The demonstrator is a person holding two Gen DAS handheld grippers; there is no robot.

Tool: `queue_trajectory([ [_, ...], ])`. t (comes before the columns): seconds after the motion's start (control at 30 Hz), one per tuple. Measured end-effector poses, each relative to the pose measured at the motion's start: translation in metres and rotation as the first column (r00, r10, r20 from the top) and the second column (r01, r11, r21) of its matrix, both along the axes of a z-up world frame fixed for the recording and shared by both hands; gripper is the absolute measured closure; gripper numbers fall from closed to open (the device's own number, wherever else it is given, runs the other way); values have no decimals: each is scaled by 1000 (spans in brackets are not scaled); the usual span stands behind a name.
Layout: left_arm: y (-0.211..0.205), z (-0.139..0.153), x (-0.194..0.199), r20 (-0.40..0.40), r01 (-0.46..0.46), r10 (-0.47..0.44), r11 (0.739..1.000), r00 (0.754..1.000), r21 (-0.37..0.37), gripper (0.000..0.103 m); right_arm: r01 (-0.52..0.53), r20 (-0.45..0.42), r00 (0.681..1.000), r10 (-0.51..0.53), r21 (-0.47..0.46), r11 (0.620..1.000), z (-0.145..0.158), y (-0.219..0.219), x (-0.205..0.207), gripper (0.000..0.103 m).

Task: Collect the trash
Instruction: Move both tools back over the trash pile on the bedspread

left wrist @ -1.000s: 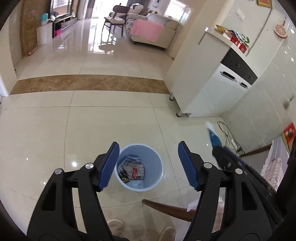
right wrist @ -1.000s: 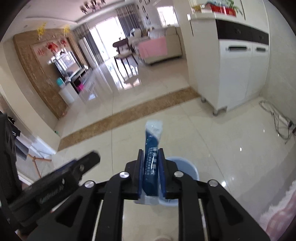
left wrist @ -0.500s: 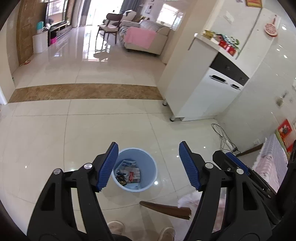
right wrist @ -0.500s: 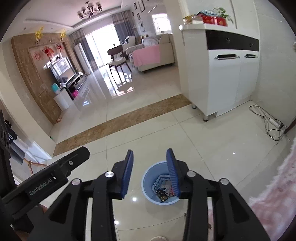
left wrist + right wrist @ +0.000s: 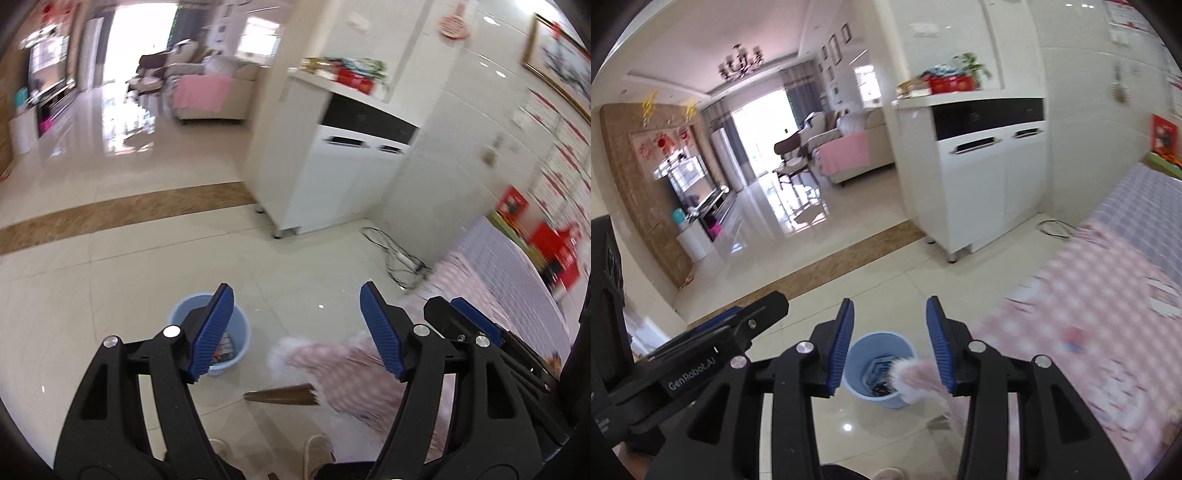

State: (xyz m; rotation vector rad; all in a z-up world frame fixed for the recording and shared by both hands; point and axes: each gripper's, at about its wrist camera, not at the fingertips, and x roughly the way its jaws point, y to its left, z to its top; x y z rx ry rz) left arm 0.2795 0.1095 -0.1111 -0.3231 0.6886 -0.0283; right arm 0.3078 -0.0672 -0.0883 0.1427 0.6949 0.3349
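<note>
A light blue trash bin (image 5: 201,312) stands on the tiled floor, partly behind my left finger; in the right wrist view the bin (image 5: 875,345) sits below, between my jaws, with wrappers inside. My left gripper (image 5: 297,332) is open and empty, held high above the floor. My right gripper (image 5: 890,345) is open and empty above the bin; it also shows at the right of the left wrist view (image 5: 476,325).
A table with a pink checked cloth (image 5: 1100,295) fills the right side, its corner (image 5: 332,362) close to the bin. A white cabinet (image 5: 982,177) stands behind, with a cable (image 5: 399,258) on the floor beside it. My shoes (image 5: 317,450) show below.
The right gripper opened and the blue wrapper it held dropped into the bin. Both grippers then swung right and upward, bringing the table into view.
</note>
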Motion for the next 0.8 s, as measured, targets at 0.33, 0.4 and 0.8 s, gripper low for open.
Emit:
queue_trajectory([
  [0.33,-149,10,-42,2,303,-303,953,953,24,32,256,49,966,-253,-56,965,7,-145,-90,62],
  [0.4,-177,9,-47,-7,363,-363,932,932,15,31,317,53,948,-314,-78,945,6,-175,-108,62],
  [0.8,-331,-19,-80,-107,585,-582,811,806,-1,28,543,80,840,-537,-114,832,-16,-306,-196,58],
])
